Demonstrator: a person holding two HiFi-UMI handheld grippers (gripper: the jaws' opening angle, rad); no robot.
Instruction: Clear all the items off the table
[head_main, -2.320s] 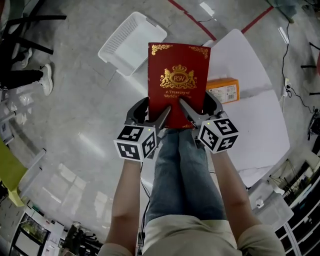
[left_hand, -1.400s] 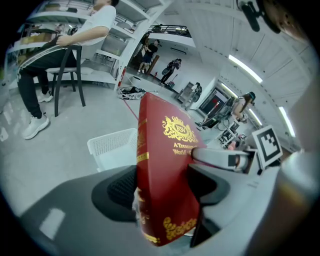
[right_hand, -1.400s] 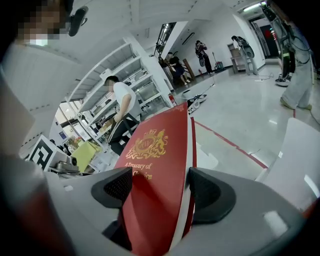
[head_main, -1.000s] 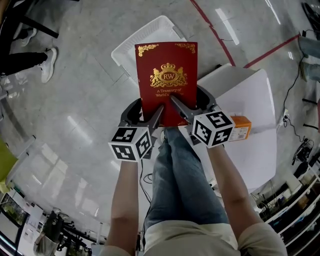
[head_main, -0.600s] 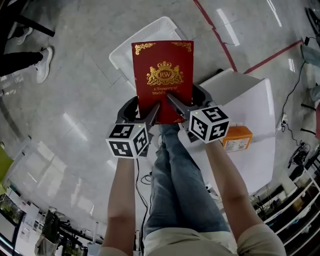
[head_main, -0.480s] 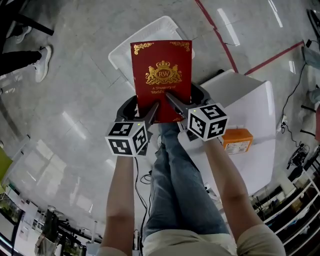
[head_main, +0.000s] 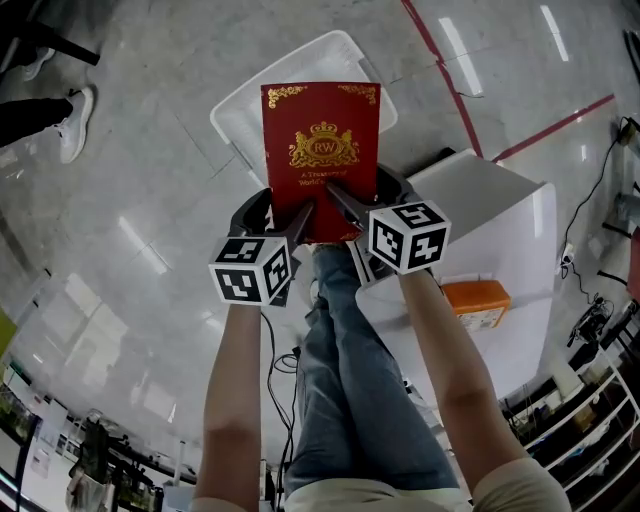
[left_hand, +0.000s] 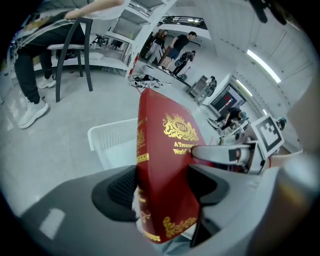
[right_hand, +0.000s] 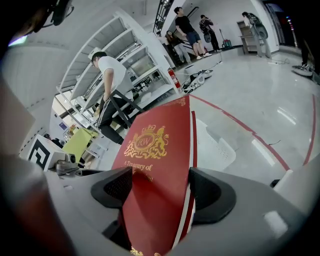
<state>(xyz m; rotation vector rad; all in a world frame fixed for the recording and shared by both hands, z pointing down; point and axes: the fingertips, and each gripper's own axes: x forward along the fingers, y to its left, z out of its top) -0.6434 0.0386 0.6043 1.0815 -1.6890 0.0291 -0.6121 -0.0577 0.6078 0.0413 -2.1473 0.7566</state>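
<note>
A dark red book (head_main: 322, 150) with a gold crest is held out in front of me, over a white plastic basket (head_main: 240, 115) that stands on the floor. My left gripper (head_main: 283, 218) is shut on the book's lower left edge, and my right gripper (head_main: 352, 208) is shut on its lower right edge. From the left gripper view the red book (left_hand: 162, 175) stands between the two jaws with the white basket (left_hand: 112, 142) behind it. The right gripper view has the book (right_hand: 155, 190) clamped between its dark pads, the basket (right_hand: 215, 145) beyond.
A white table (head_main: 500, 230) stands at the right with an orange box (head_main: 478, 300) on it. Red tape lines (head_main: 450, 70) cross the grey floor. A person's leg and shoe (head_main: 60, 120) are at the far left. My own legs are below the grippers.
Both grippers have sunk with the book toward the basket, which now lies directly under it. The table and orange box have slid to the right and down in the head view.
</note>
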